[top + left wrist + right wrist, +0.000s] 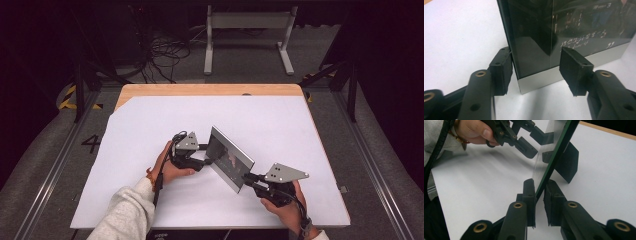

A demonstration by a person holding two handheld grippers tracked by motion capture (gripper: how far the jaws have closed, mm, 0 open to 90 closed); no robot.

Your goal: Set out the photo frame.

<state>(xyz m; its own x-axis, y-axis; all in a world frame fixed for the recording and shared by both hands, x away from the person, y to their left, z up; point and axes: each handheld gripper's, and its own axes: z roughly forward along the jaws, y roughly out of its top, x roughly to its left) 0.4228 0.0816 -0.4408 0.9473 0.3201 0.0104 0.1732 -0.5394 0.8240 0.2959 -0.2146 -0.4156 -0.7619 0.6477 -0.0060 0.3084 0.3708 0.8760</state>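
A dark glass picture frame (230,159) with a silver border stands upright on the white sheet, turned at an angle. My left gripper (206,159) is open at the frame's left end. In the left gripper view its jaws straddle the frame (534,37), one pad behind it and one in front of the glass, with a gap. My right gripper (246,179) is shut on the frame's right end; in the right gripper view (539,192) both pads press the thin edge (556,147). The frame's black back stand (569,162) rests on the sheet.
A white sheet (150,125) covers most of the wooden table (200,90). Past the far edge are a grey metal stand (247,22) and loose cables (165,50) on the floor. A hand holding the left gripper (535,142) appears at the top of the right gripper view.
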